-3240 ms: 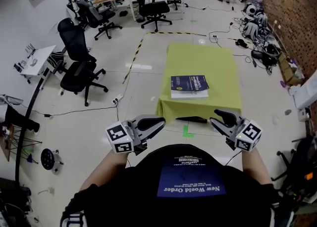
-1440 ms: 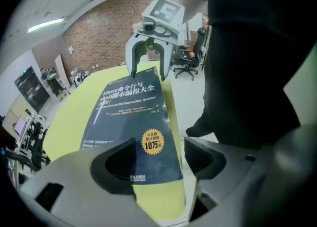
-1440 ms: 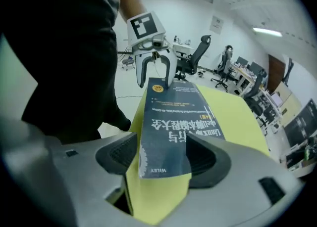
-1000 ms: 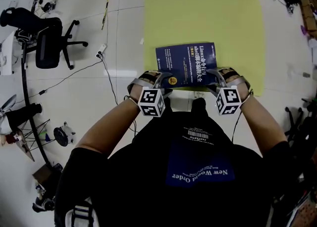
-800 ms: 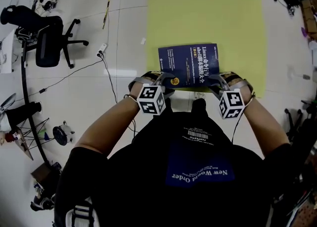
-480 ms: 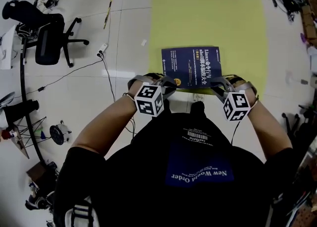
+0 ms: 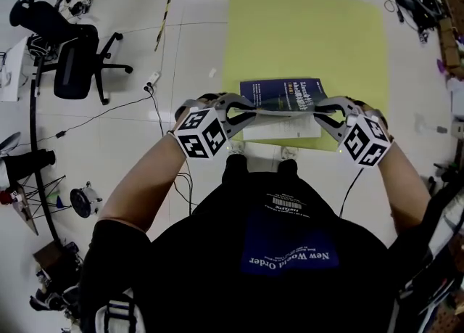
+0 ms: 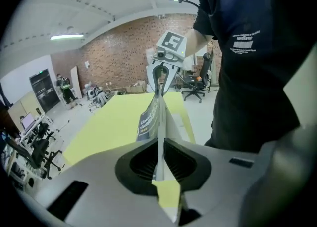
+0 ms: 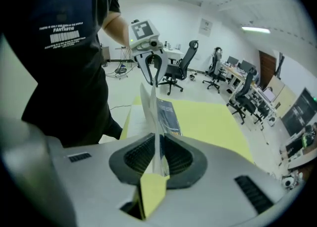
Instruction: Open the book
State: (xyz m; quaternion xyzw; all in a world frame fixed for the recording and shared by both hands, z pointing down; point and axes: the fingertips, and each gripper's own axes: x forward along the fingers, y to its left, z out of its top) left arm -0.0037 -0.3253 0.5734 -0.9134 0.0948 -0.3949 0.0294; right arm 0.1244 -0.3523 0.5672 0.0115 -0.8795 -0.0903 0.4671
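Both forearms reach forward; grippers angled down over near edge of yellow table (image 7: 312, 27). Jaws of left gripper (image 7: 249, 111) and right gripper (image 7: 317, 111) have just been closing, now narrow, pinching near corners of raised dark-blue cover (image 7: 284, 95). The book (image 7: 279, 127) lies at table's near edge, white page exposed. Cover title begins "Linux". The shirt (image 7: 286, 252) print reads "New World Order".

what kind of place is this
Probably an office-style lab or workshop: a swivel office chair on a tiled floor, monitors on desks, and a brick wall with gear piled along it.
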